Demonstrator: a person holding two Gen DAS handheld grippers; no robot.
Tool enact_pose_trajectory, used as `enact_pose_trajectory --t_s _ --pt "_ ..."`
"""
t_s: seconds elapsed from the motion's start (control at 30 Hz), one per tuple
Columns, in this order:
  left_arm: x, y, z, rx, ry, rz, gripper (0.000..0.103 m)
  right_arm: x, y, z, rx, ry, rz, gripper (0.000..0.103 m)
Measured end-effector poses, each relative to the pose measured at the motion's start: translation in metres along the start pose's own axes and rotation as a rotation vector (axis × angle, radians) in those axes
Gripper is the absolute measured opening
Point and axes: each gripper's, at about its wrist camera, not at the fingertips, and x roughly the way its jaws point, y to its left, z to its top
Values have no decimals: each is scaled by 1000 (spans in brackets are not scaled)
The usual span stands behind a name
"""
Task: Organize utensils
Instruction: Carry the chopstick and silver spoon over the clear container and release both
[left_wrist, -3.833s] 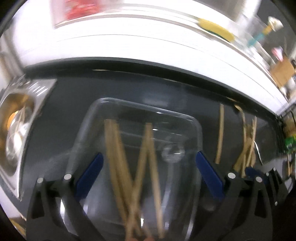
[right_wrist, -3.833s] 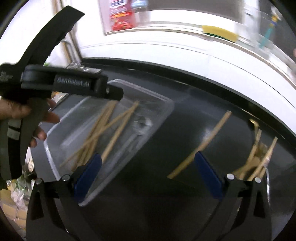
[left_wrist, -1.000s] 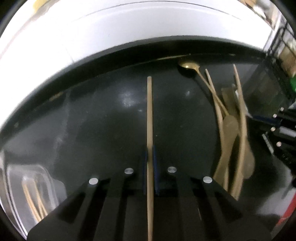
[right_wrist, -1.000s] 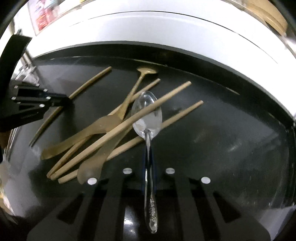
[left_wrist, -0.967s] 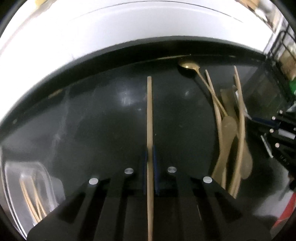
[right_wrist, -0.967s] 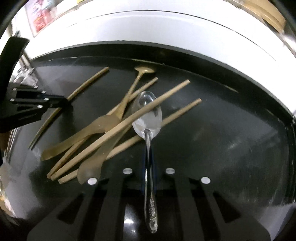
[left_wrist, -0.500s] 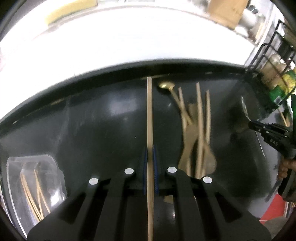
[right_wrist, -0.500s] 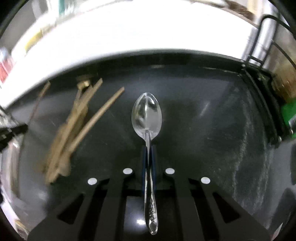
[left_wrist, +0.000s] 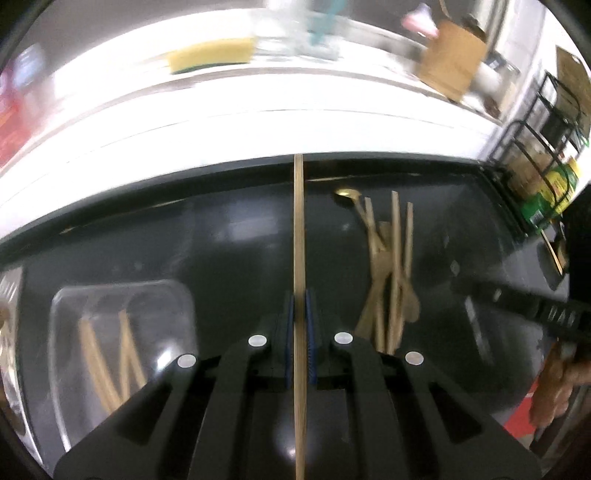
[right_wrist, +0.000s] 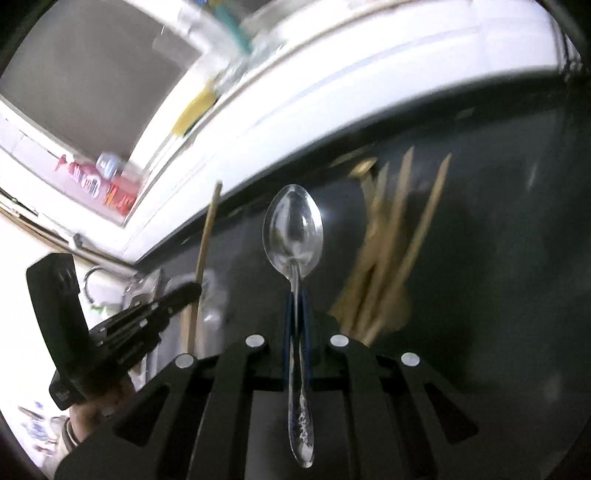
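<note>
My left gripper (left_wrist: 299, 314) is shut on a long wooden chopstick (left_wrist: 298, 229) held above the dark countertop (left_wrist: 221, 240). A clear plastic container (left_wrist: 122, 302) with several chopsticks in it lies at the lower left. A pile of wooden and gold utensils (left_wrist: 391, 266) lies to the right. My right gripper (right_wrist: 295, 310) is shut on the handle of a clear plastic spoon (right_wrist: 293, 229), bowl pointing forward. In the right wrist view the left gripper (right_wrist: 184, 291) with its chopstick (right_wrist: 207, 236) is at the left, and the utensil pile (right_wrist: 391, 240) is to the right.
A white counter ledge (left_wrist: 258, 122) runs along the back with a yellow sponge (left_wrist: 210, 55) and a cardboard box (left_wrist: 454, 70). A black wire rack (left_wrist: 543, 122) stands at the right. A metal sink edge (left_wrist: 9, 295) is at the far left.
Both grippers have lifted and pulled back from the utensil pile, each still holding its item. The left view now shows more of the clear container; the right view has swung left.
</note>
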Motion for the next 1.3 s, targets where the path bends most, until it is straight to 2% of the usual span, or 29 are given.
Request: enact_pose_trajectory --t_s 0.2,0.37,0.7,0.93,1.3 --pt "-27 57 -21 -105 -10 60 6 35 67 -29 -142 109 39 6" --pt "-42 99 -45 -174 -5 98 6 56 103 -50 -196 138 63 6" --pt "-55 145 -74 -223 10 140 6 97 154 -55 -184 148 24 6" --pt "-55 167 -83 -225 16 149 6 118 175 -67 -224 171 5 6" --pt "-38 181 -89 -223 37 125 6 136 181 -71 -191 186 -26 6"
